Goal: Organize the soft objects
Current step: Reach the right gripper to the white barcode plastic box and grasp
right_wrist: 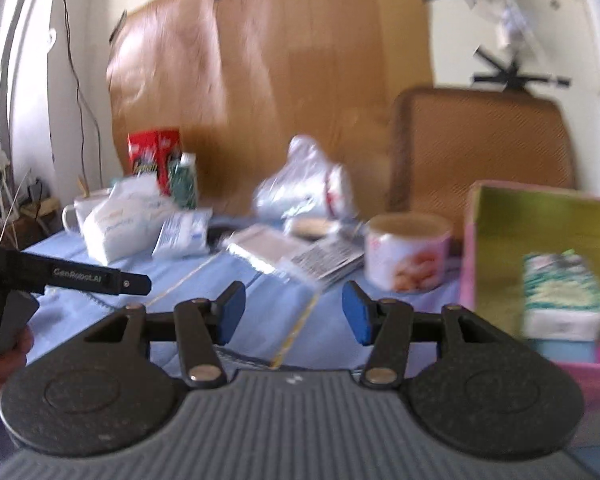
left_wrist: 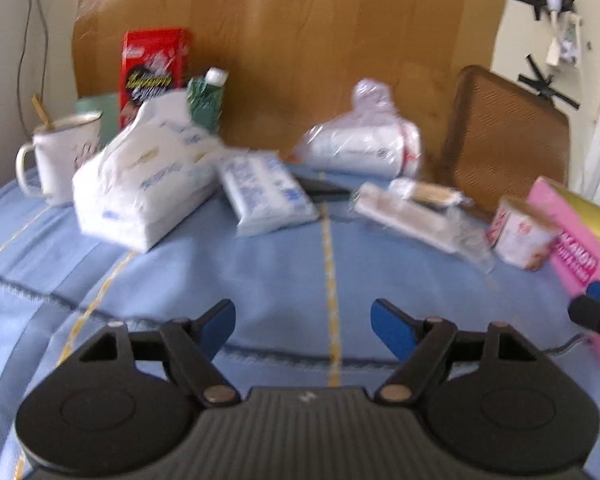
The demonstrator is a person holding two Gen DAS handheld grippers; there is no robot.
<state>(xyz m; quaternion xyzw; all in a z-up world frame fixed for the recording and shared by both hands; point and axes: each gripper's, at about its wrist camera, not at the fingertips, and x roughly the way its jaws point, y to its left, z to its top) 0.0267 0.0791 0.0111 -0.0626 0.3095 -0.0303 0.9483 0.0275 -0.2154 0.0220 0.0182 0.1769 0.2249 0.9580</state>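
Observation:
On the blue cloth lie a large white tissue pack (left_wrist: 140, 184) (right_wrist: 116, 228), a smaller blue-white tissue pack (left_wrist: 266, 192) (right_wrist: 182, 234), a clear plastic bag of white goods (left_wrist: 360, 140) (right_wrist: 304, 188) and flat clear-wrapped packs (left_wrist: 416, 216) (right_wrist: 296, 256). A pink box (right_wrist: 540, 264) (left_wrist: 576, 232) at the right holds a green-white soft pack (right_wrist: 560, 296). My left gripper (left_wrist: 303, 328) is open and empty above the cloth. My right gripper (right_wrist: 293, 316) is open and empty, left of the pink box. The left gripper's body shows in the right wrist view (right_wrist: 60, 276).
A white enamel mug (left_wrist: 56, 152), a red snack box (left_wrist: 154, 68) and a green carton (left_wrist: 206, 100) stand at the back left. A pink-white cup (left_wrist: 520, 236) (right_wrist: 408, 252) stands by the pink box. A brown tray (left_wrist: 504, 140) leans against the cardboard backdrop.

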